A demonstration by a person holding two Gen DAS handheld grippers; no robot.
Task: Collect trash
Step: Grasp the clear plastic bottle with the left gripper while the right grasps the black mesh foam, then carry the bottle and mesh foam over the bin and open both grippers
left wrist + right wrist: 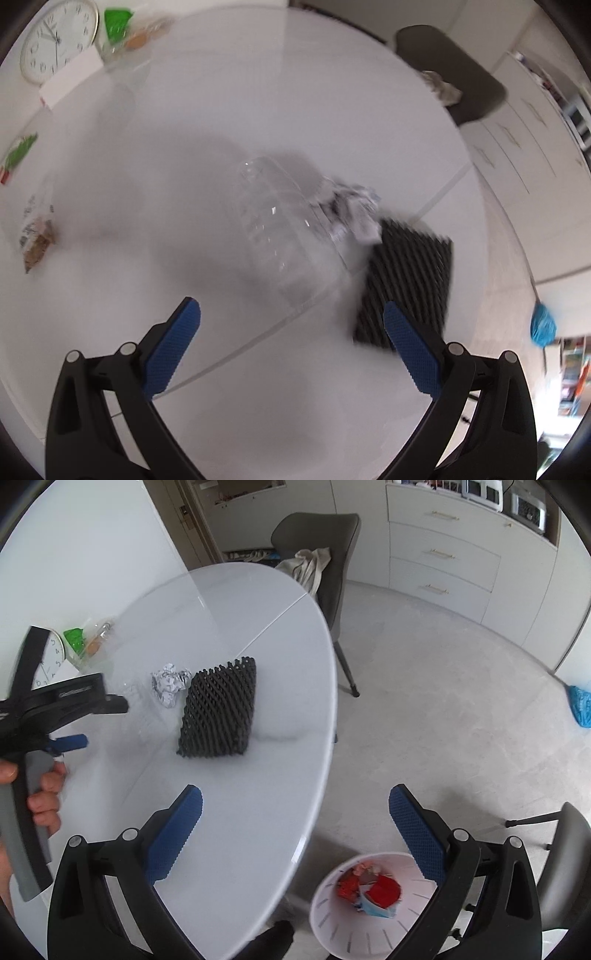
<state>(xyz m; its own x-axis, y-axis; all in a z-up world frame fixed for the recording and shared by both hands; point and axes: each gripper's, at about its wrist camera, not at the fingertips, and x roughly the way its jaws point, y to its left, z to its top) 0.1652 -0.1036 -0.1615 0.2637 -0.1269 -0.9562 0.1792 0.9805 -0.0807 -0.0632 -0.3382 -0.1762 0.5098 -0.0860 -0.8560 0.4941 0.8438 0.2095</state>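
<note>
White round table (pixel 258 775), 2 grippers above it. Left gripper (pixel 291 314): jaws wide, holding nothing, aimed at a clear plastic bottle (pixel 280 229) lying on its side on the table, blurred. Crumpled foil ball (pixel 354 210) touching the bottle at its 2 o'clock; black ridged foam pad (pixel 410 284) just beside both, at 4 o'clock. Snack wrapper (pixel 35 236) well apart at 9 o'clock; wall clock (pixel 57 38) at 11 o'clock. Right gripper (pixel 295 801): jaws wide, empty, over the table edge. White bin (pixel 373 904) on the floor at 5 o'clock, red scraps inside.
</note>
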